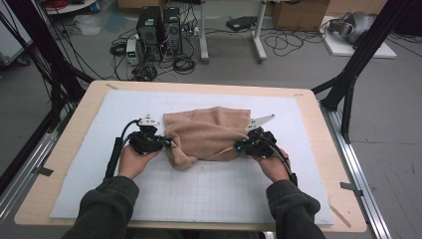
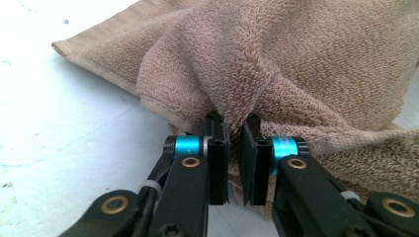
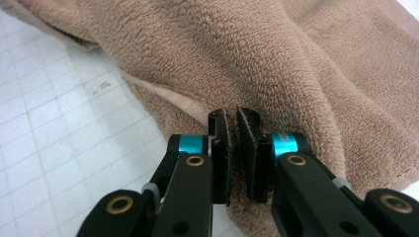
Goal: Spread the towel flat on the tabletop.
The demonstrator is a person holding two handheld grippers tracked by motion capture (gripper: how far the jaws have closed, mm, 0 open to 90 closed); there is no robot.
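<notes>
Lying bunched at the middle of the tabletop (image 1: 69, 144), on the white gridded mat (image 1: 214, 194): one tan terry towel (image 1: 206, 134), folded over on itself, near edge rumpled, far part flatter.

Gripping the towel's left side: left tool (image 1: 168, 142), jaws nearly together, a pinch of cloth (image 2: 236, 111) gathered between the pads in the left gripper view, folds radiating up from the pinch. Hemmed corner of the towel (image 2: 62, 47) flat on the mat to the upper left of that view.

Gripping the towel's right side: right tool (image 1: 240, 146), jaws likewise closed on a fold of pile (image 3: 232, 108) in the right gripper view, hemmed edge running just left of the jaws over the grid.

Holding each tool: one hand, left (image 1: 132, 160) and right (image 1: 271, 164), dark green sleeves entering from the bottom of the high view. Black cable trailing back from each tool along the forearm.

Beyond the tabletop, on the grey floor: two black computer towers (image 1: 159, 27), tangled cables (image 1: 184, 62), white stand legs (image 1: 259, 45), cardboard box (image 1: 298, 15).
</notes>
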